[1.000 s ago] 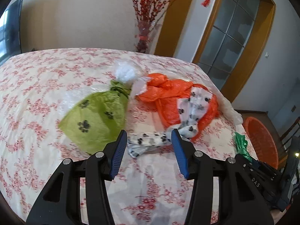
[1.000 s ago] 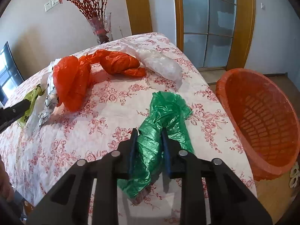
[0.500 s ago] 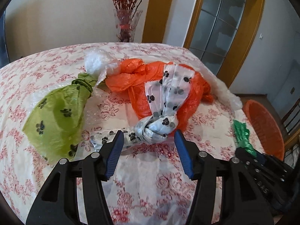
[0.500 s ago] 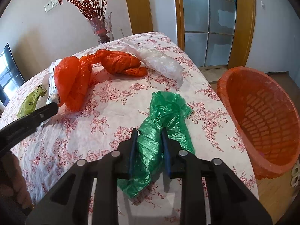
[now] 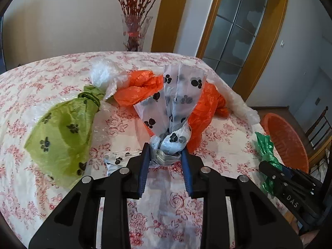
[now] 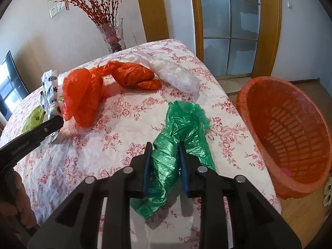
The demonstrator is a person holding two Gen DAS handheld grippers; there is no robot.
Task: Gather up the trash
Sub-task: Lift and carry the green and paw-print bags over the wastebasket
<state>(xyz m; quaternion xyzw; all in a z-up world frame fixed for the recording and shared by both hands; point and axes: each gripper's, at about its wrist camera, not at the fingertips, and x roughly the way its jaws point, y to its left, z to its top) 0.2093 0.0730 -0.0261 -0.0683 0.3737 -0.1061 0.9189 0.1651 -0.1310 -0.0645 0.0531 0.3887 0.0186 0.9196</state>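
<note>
**Both grippers on bags: the left one now at the paw-print knot**

The flower-patterned cloth-covered bench (image 5: pixel 170 205) carries all the loose trash; the round orange slotted plastic basket (image 6: pixel 288 137) stands on the floor off its right edge, its rim below the bench top. From largest to smallest the bags run: a crumpled orange plastic bag (image 6: pixel 83 95) in the middle, a lime-green paw-print plastic bag (image 5: pixel 62 128) to the left, a clear plastic bag (image 6: pixel 174 74) at the far right, a crinkled dark-green plastic bag (image 6: pixel 180 132) at the near right, and a white knotted plastic bag with black paw prints (image 5: pixel 174 112). A second ago the left gripper (image 5: pixel 166 161) stood wide, short of this knot; it has since advanced and narrowed, so that the blue pads now flank the knot, touching or nearly so. The bag's loose end stands upright above the knot, leaning on the orange bag. The grasp appears almost made; a lift and carry to the basket would follow. The right gripper (image 6: pixel 165 164) is unchanged, clamped narrow on the twisted neck of the dark-green bag, which rests on the bench.
</note>
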